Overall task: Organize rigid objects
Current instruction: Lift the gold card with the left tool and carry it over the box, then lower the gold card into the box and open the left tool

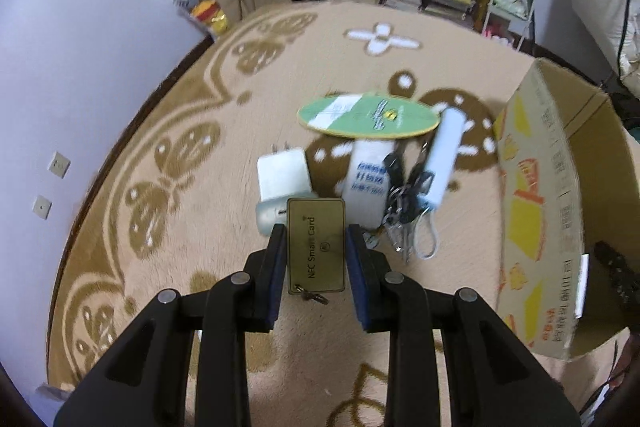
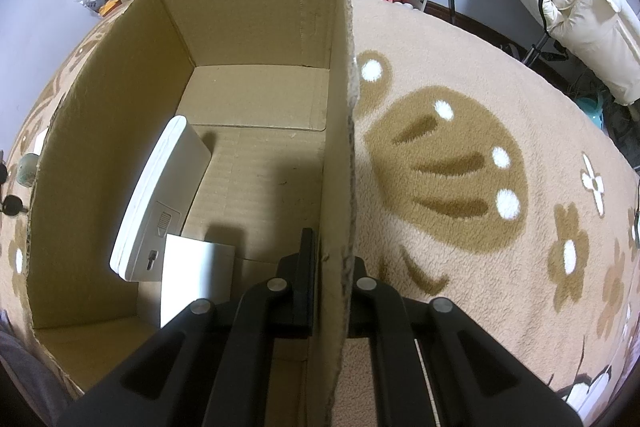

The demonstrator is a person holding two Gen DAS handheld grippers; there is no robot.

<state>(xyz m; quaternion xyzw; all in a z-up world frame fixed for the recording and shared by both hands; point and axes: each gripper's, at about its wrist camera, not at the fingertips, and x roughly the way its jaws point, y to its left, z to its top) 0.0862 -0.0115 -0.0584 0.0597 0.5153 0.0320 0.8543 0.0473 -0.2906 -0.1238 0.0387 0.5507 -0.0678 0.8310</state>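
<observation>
NFC card [image 1: 316, 245]: gold, thin, stiff, probably light and slick; lower centre of frame, pinched by its long edges in the left gripper [image 1: 316, 247]; edges are the sensible hold; right gripper [image 2: 330, 263] clamps the cardboard box [image 2: 256, 27] wall; loose items on rug [image 1: 160, 107] beyond.

Between the left gripper [image 1: 316, 239] fingers, an NFC card [image 1: 316, 247]; behind it, charger [image 1: 283, 174], keys [image 1: 400, 203]. Right of these, the cardboard box [image 1: 540, 211]; inside, a flat device [image 2: 160, 203].
</observation>
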